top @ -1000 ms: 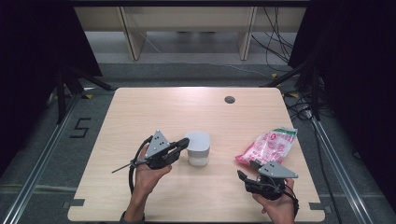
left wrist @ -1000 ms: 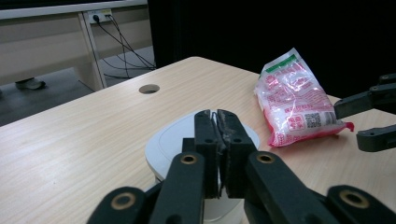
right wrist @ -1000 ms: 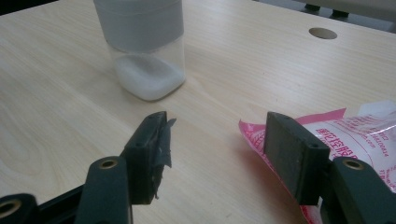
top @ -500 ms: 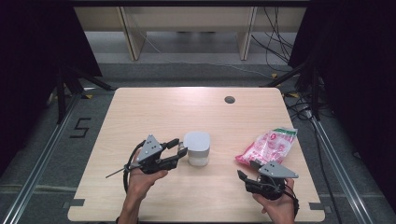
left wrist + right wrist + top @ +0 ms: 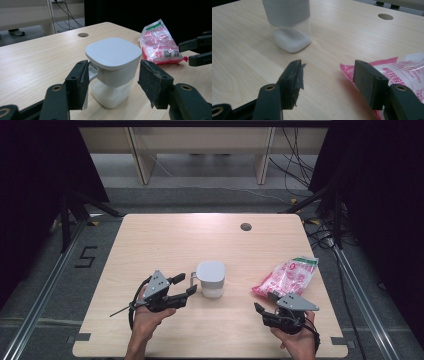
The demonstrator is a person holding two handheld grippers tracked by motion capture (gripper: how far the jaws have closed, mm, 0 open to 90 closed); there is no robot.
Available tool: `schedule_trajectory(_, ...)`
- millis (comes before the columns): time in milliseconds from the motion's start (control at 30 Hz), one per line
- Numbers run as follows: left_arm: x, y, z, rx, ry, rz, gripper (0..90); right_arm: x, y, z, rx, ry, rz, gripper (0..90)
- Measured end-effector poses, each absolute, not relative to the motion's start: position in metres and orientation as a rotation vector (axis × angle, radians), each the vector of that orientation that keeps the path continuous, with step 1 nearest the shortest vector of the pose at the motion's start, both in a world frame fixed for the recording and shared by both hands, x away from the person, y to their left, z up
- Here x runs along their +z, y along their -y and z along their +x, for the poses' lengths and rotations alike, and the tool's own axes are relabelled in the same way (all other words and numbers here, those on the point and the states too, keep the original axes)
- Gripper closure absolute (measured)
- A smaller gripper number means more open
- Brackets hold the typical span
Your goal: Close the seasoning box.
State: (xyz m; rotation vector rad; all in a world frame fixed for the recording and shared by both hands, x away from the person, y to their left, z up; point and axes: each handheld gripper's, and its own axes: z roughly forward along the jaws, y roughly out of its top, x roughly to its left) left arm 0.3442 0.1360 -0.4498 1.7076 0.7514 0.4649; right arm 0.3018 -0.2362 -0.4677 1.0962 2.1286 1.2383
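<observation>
A clear container (image 5: pixel 210 279) with a white square lid stands at mid-table, white powder in its bottom (image 5: pixel 110 98). My left gripper (image 5: pixel 185 285) is open just left of it, tips near the lid's side tab, and the container (image 5: pixel 113 65) appears between my two pads (image 5: pixel 79 82). A pink and white bag (image 5: pixel 286 276) lies to the right. My right gripper (image 5: pixel 265 304) is open and holds nothing, low beside the bag's near corner (image 5: pixel 387 72). Farther off in the right gripper view stands the container (image 5: pixel 290 27).
A round cable hole (image 5: pixel 245 226) is in the table's far right part. The wooden tabletop (image 5: pixel 165 245) has bare room at the back and left. The right gripper's jaws (image 5: pixel 197 50) show at the right edge of the left gripper view, by the bag (image 5: pixel 160 41).
My left gripper has drawn back to the left, away from the container's lid, and now sits a little short of it. The right gripper and the bag have not moved.
</observation>
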Motion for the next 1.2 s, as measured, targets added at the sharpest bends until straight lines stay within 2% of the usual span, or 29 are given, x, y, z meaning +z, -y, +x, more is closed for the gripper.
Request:
schedule_trajectory(833,-0.471,-0.132,0.318,0.474,-0.724,1.753,33.1,-0.468,0.232,0.301,1.247,-2.159,1.082,41.0)
schedule_trajectory(1200,-0.485,-0.131,0.303,0.439,-0.777,1.754,30.6,-0.469,0.233,0.3,1.261,-2.158,1.089,40.2)
